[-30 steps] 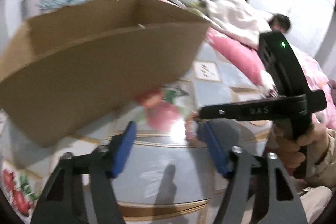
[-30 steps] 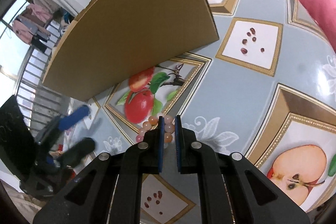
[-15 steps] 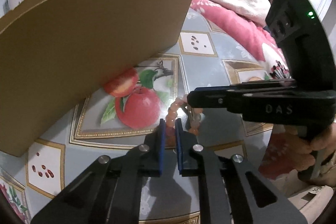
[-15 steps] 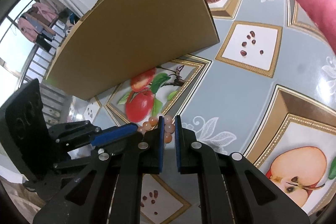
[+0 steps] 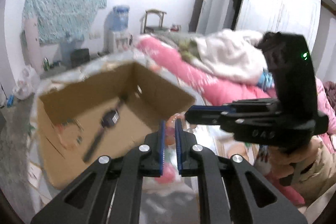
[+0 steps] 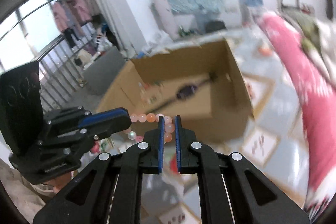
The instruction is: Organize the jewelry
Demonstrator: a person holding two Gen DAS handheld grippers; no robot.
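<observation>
I had the bead bracelet (image 6: 150,118) pinched from both sides, my right gripper (image 6: 168,129) clamped on one stretch of beads and my left gripper (image 5: 169,129) on another, the loop hanging in the air just short of the near rim of the open cardboard box (image 6: 220,125), which already held a dark piece on its floor. It was not yet in the box, so the drop was what remained, I judged. A second before, the bracelet lay on the fruit-patterned tablecloth (image 6: 271,127) with my left jaws wide; they had since closed on it and both grippers had risen.
</observation>
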